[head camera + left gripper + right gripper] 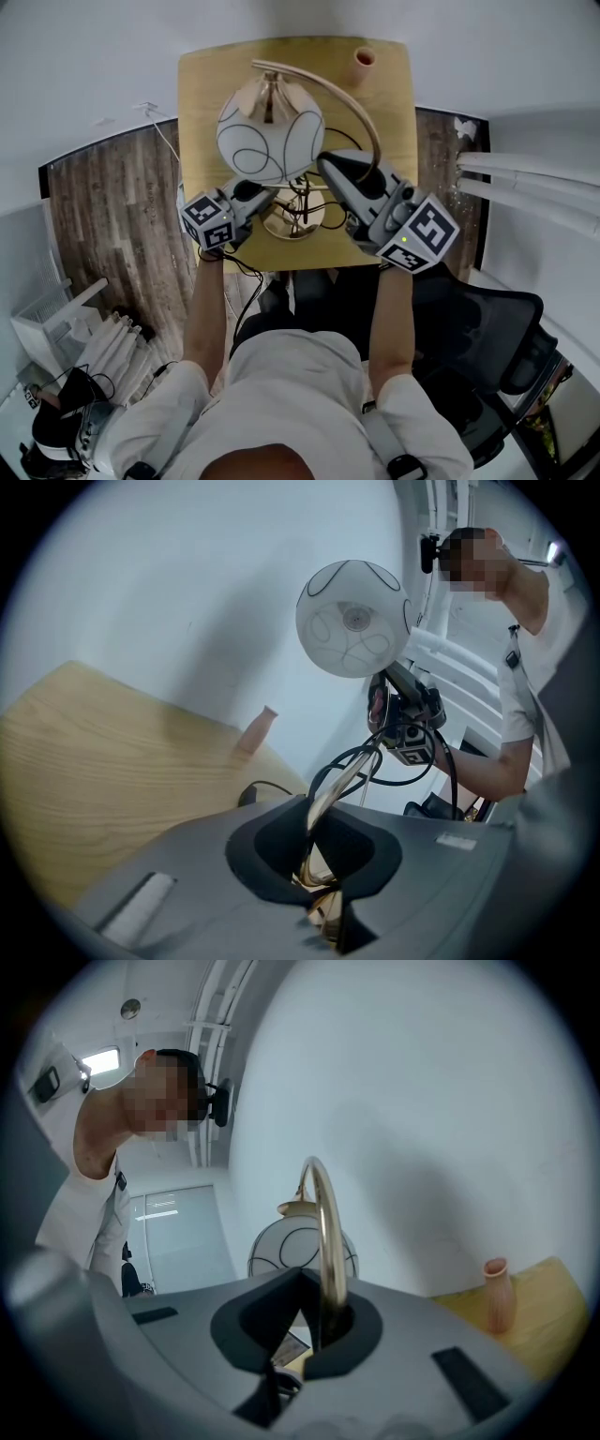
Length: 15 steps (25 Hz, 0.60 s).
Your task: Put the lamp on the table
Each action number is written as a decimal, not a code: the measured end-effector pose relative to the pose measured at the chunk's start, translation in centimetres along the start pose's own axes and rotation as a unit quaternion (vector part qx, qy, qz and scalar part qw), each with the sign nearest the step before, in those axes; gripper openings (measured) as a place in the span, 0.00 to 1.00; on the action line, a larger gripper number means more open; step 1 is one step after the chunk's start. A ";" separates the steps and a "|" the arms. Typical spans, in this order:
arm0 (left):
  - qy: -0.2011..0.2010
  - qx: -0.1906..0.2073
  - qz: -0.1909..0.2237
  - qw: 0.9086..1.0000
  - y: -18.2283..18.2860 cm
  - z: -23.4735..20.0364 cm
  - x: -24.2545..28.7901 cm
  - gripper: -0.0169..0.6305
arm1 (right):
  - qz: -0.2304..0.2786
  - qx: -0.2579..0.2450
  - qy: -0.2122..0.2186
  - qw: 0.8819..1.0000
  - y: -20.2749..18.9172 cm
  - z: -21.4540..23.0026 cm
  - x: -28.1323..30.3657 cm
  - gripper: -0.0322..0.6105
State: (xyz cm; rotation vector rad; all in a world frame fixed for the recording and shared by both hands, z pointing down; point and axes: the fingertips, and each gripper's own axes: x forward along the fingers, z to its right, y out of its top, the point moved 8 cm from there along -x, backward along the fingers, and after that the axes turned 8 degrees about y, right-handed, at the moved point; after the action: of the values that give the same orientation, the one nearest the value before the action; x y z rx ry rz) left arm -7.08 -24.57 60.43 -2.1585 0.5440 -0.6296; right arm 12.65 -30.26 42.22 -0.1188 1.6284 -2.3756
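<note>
**Brass lamp [270, 131] held over wooden table [202, 84]**

The left gripper [274, 195] and the right gripper [325, 161] each have their jaws pinched tight on the lamp's thin, curved brass stem. Its round white globe, looped with black lines, hangs above the smooth tabletop, near a slim pink vase [364, 58].

- Left tool [323, 860]: jaws closed on the brass stem of the lamp [353, 619].
- Lamp: white globe shade with a black line pattern, held high; black cord [449, 757] looping beneath.
- Right tool [410, 728]: beyond the stem, under the globe, marker cube showing.
- Tabletop [94, 771]: light wood, at left.
- Pink vase [255, 731]: upright at the tabletop's far edge.
- Person's arm [506, 761]: at right.
</note>
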 end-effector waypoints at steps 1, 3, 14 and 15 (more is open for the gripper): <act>0.000 0.000 0.000 1.000 0.0 -0.1 0.1 0.06 | -0.001 0.000 0.000 1.000 0.0 0.1 0.0 0.05; -0.001 -0.001 -0.001 1.000 0.0 -0.1 0.1 0.06 | -0.004 -0.001 -0.001 1.000 0.0 0.1 0.1 0.05; -0.005 -0.007 -0.003 1.000 0.1 -0.7 0.3 0.06 | -0.003 0.001 0.002 1.000 0.0 0.4 0.6 0.05; -0.004 -0.006 -0.003 1.000 0.0 -0.6 0.3 0.06 | -0.002 0.002 0.002 1.000 0.0 0.3 0.4 0.05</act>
State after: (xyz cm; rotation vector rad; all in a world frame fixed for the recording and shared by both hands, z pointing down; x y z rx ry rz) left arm -7.22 -25.07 60.78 -2.1731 0.5377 -0.6214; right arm 12.31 -30.65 42.31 -0.1184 1.6273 -2.3826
